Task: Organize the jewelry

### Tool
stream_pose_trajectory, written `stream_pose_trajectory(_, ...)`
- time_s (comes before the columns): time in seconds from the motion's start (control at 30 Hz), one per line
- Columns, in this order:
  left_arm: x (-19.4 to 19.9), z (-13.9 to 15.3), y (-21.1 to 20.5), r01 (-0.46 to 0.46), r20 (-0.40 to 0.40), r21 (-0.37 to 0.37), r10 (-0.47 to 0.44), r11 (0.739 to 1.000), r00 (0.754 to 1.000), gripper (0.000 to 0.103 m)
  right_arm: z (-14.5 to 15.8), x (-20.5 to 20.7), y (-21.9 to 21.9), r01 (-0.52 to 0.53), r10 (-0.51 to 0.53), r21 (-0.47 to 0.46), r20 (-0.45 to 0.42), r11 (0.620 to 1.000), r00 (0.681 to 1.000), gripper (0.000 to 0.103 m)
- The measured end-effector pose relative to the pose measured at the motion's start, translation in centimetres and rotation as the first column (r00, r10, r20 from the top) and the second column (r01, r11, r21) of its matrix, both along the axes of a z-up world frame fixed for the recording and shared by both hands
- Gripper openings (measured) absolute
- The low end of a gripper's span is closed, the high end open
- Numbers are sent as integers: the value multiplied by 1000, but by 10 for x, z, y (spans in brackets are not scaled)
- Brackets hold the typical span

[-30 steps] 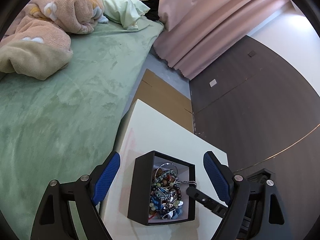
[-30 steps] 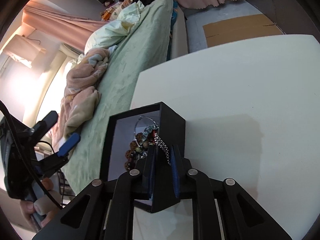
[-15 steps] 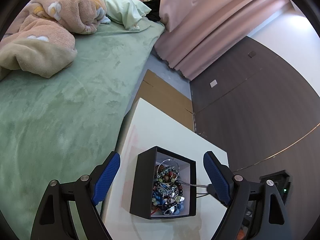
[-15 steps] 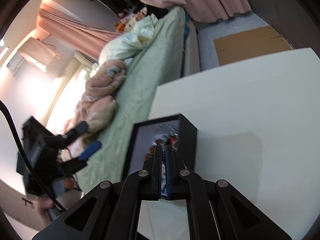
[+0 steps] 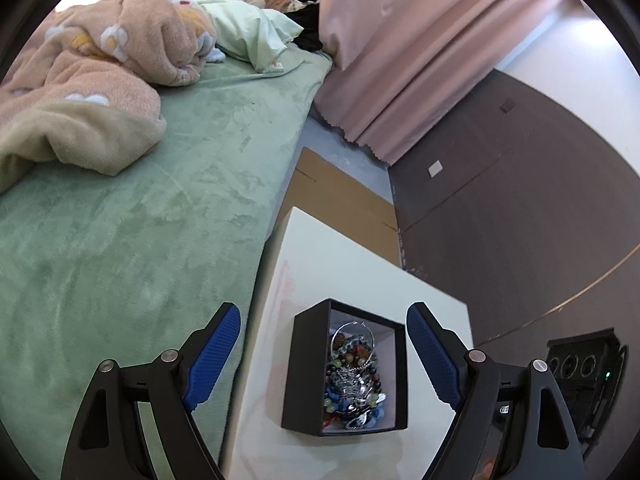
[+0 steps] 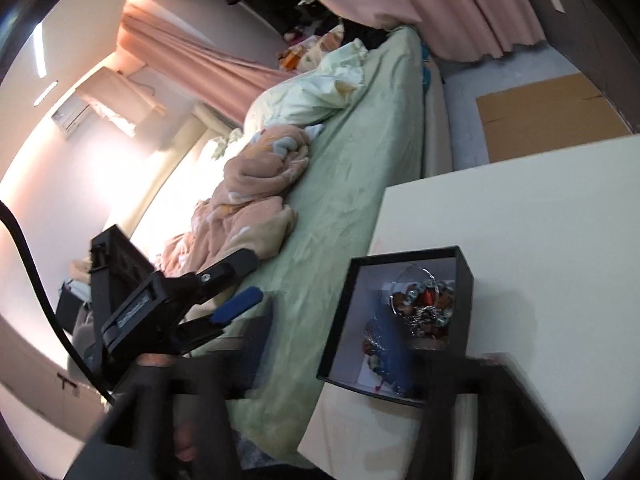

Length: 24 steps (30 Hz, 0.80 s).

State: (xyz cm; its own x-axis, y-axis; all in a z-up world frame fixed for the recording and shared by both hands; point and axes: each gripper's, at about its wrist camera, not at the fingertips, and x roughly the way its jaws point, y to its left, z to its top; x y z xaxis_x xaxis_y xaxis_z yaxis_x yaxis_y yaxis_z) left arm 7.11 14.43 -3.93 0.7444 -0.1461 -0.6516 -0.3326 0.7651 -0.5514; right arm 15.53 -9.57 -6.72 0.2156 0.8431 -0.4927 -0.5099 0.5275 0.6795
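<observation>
Jewelry (image 5: 354, 376) lay heaped in a black box (image 5: 306, 364) with a pale lining, a tangle of coloured beads, a silver chain and a thin silver hoop at the far end. The box sat on the white worktop (image 5: 360, 268) near the edge that ran alongside the bed (image 5: 140, 220).

The left hand-held gripper (image 5: 324, 356) hung above the box with its blue pads (image 5: 212, 356) spread wide to either side of it, touching nothing. In the right wrist view the same gripper (image 6: 236, 280) appeared over the bed edge, well apart from the box (image 6: 464, 308).

The right hand-held gripper (image 6: 340, 384) showed only as dark, blurred fingers at the bottom of its own view; its jaws were opening, released, and nothing was pinched between them, though the near end of the box showed between the fingers. The jewelry (image 6: 420, 312) sat inside the box beyond them.

A peach blanket (image 5: 92, 92) and a pale green pillow (image 5: 248, 28) lay on the bed, pink curtains (image 5: 420, 52) hung beyond it, and flat cardboard (image 5: 340, 200) lay on the floor past the worktop.
</observation>
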Motion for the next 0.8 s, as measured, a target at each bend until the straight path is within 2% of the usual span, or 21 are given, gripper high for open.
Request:
stream_pose_trajectory(0.13, -2, 5, -12, 51, -3, 49, -51, 998, 999, 89, 0, -2, -11, 38, -38, -24, -4, 999, 999, 67)
stream_pose_trajectory(0.27, -7, 5, -20, 85, -16, 67, -84, 994, 996, 93, 4, -12, -26, 94, -91, -85, 34, 992, 995, 67)
stream_pose_trajectory(0.53, -23, 15, -43, 120, -8, 147, -121, 982, 993, 101, 12, -37, -58, 219, -204, -200, 95, 955, 974, 69)
stream_pose_trajectory(0.6, -26, 17, -49, 133, 0, 147, -135, 980, 991, 102, 17, -45, -63, 251, -225, -233, 133, 939, 965, 81)
stream_pose_trajectory(0.7, -30, 21, -60, 142, 3, 185, -145, 973, 989, 102, 24, -52, -75, 310, -268, -262, 184, 914, 946, 94)
stream_pose_trajectory(0.8, -37, 28, -74, 156, 11, 249, -164, 956, 986, 102, 32, -62, -86, 322, -271, -263, 213, 909, 939, 97)
